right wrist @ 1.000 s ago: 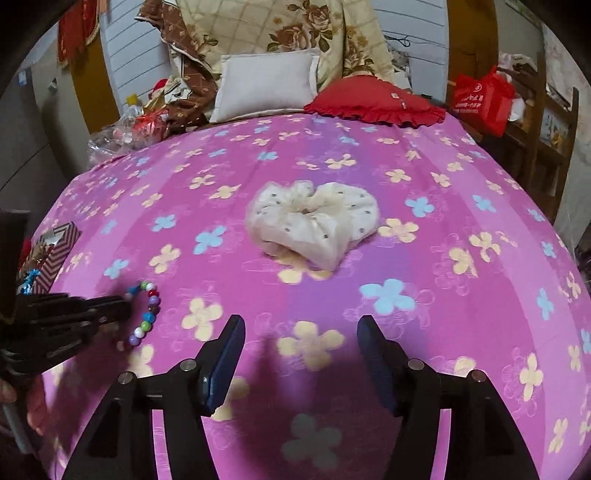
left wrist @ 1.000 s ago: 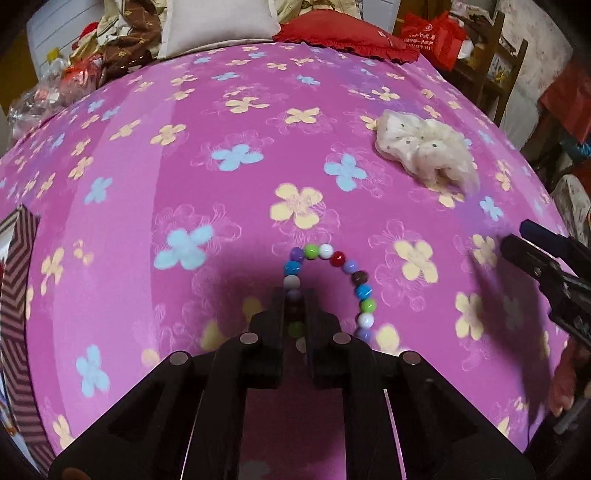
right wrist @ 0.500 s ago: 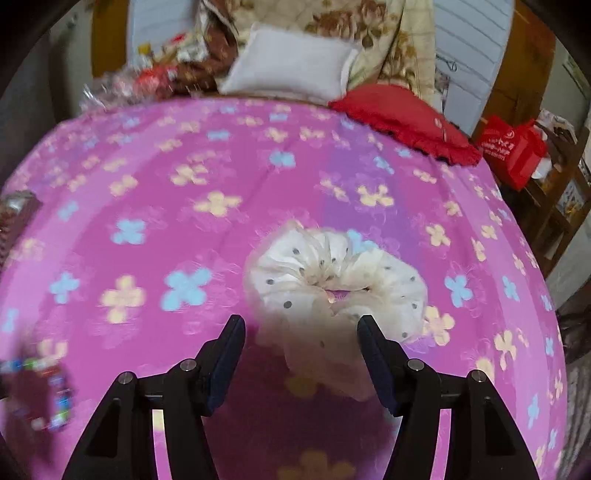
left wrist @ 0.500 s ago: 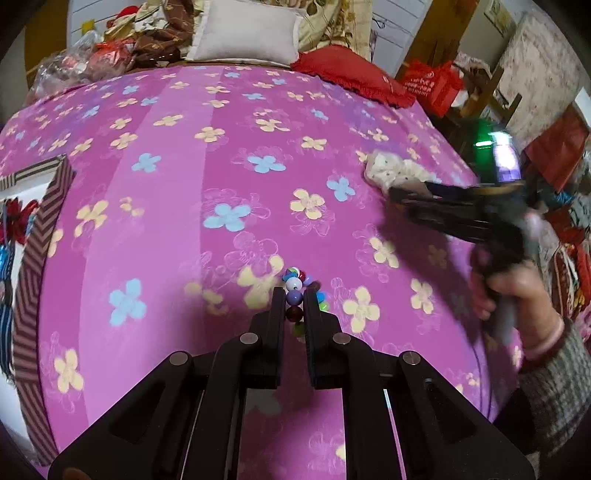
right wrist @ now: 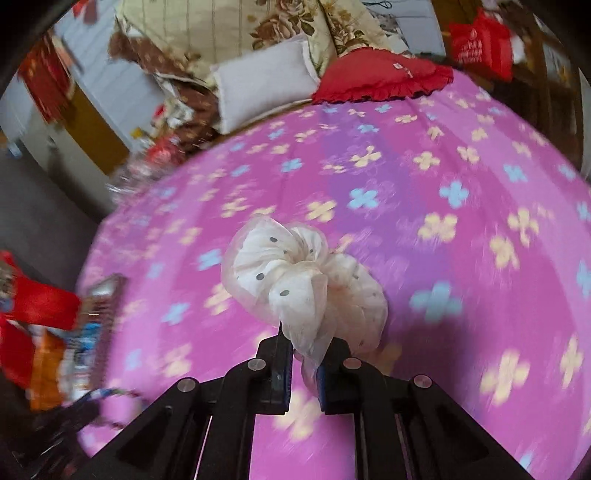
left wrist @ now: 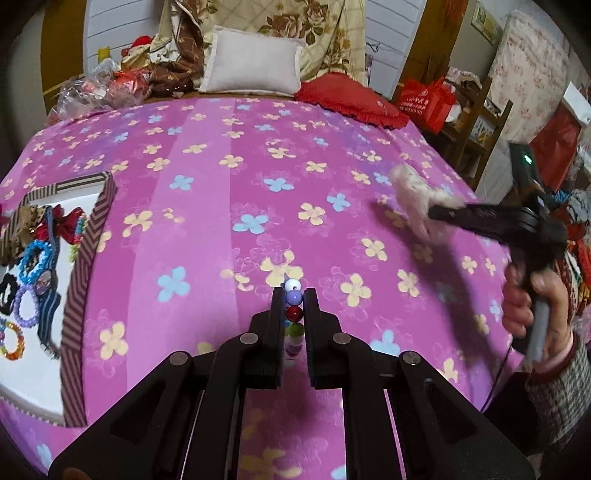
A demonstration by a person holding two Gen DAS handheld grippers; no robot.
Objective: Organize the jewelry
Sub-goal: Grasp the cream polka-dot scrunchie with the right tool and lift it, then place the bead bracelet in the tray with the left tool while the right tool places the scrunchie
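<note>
Our left gripper (left wrist: 293,306) pinches the beaded bracelet (left wrist: 293,315) above the bedspread (left wrist: 229,177): light, hard beads that could roll, so we clamp across them. Our right gripper (right wrist: 304,360) is clamped on the soft, squashy scrunchie (right wrist: 295,273) by a fold.

I note a bed (left wrist: 229,206) under a pink sheet printed with yellow and blue flowers, spread ahead of my left hand-held gripper (left wrist: 293,306). At its far end, well beyond the hand-held gripper, lie a white pillow (left wrist: 253,62), a red cushion (left wrist: 351,98) and a floral quilt (left wrist: 295,29). A red bag (left wrist: 424,103) sits far right on wooden shelving (left wrist: 476,122).
</note>
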